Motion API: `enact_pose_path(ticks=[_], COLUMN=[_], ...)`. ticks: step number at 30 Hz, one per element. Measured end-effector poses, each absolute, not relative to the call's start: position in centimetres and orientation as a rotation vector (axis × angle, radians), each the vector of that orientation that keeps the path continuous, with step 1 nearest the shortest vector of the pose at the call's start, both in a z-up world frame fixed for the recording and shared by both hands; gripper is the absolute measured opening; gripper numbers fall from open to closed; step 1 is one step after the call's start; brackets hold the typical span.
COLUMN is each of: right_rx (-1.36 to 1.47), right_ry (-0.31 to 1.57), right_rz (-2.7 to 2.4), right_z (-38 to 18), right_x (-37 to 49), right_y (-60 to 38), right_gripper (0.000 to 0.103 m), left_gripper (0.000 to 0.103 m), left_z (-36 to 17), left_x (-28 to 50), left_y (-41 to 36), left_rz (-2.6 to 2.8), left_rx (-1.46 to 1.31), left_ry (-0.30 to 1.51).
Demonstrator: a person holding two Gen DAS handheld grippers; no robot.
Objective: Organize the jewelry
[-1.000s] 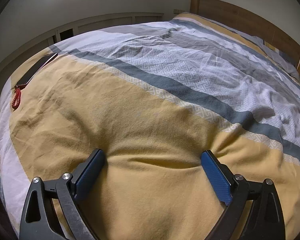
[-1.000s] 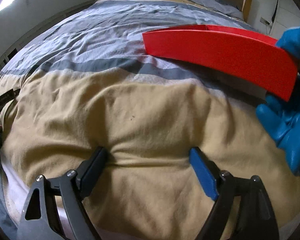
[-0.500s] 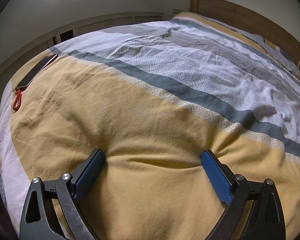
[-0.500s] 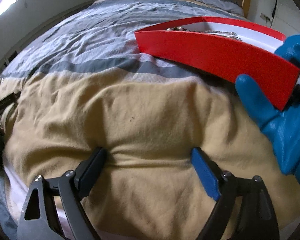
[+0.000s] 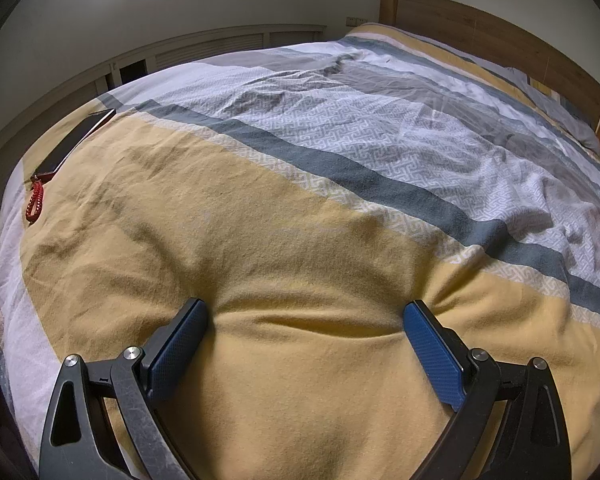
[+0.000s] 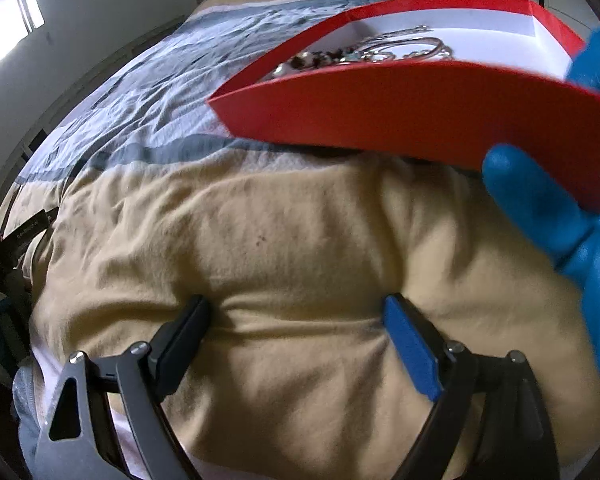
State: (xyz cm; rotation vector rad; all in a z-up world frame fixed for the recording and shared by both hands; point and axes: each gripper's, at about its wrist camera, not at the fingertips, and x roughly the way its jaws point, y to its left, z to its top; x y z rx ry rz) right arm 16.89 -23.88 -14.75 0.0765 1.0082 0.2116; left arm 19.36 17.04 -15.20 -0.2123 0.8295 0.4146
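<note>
Left wrist view
Left gripper (image 5: pixel 304 312): fingers spread wide, nothing between them, tips pressed into the yellow band of the duvet (image 5: pixel 284 240).
Phone (image 5: pixel 76 140): dark, flat on the far left edge of the bed.
Red beaded strap (image 5: pixel 35 202): lies at the phone's near end, on the duvet; whether it is fastened to the phone cannot be told.
Headboard (image 5: pixel 480 36): wooden, far right.
Jewelry: only the red strap shows here; the box is out of this view.

Right wrist view
Right gripper (image 6: pixel 296 312): jaws wide apart, empty, tips resting on the yellow band.
Red box (image 6: pixel 420 116): lidless, white inside, held off the duvet at the far right, tilted so its inside shows.
Blue-gloved hand (image 6: pixel 572 216): at the right edge, thumb on the box's near wall, holding the box.
Jewelry (image 6: pixel 364 56): a tangle of silver chains and dark beads, lying inside the box toward its left end.
Window (image 6: pixel 8 28): bright, far left.
</note>
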Motion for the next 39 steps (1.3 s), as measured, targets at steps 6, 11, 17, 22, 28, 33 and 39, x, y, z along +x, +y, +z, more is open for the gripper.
enact_pose_path(ticks=[6,11,17,22,28,33,39], right_rx=[0.037,0.038,0.053,0.089,-0.011,-0.010,0.132], right_ry=[1.000,0.984,0.931,0.920,0.944,0.919,0.909], right_rz=[0.199,0.203,0.207,0.225,0.193,0.193,0.251], right_z=[-14.8,-14.7,-14.9,-15.0,-15.1,-14.7,-14.9], right_x=[16.5,16.1,15.2,14.9,15.1,14.9,15.1], right_y=[-23.5,-23.7,-24.0,-25.0,-23.5,-23.4,-24.8], right_gripper=[0.088,0.088,0.088,0.088,0.089,0.089,0.090], left_gripper=[0.098,0.098,0.098,0.098,0.099,0.099,0.099], left_z=[-15.4,-15.4,-15.4,-15.4,-15.4,-15.4,-15.5], left_x=[19.5,19.5,19.5,19.4,19.5,19.5,19.6], left_y=[16.7,16.7,16.7,16.7,16.7,16.7,16.7], left_rz=[0.429,0.430,0.427,0.433,0.437,0.439,0.440], left_rx=[-0.187,-0.188,-0.190,-0.182,-0.176,-0.174,-0.173], left_ry=[0.831,0.828,0.825,0.828,0.829,0.830,0.830])
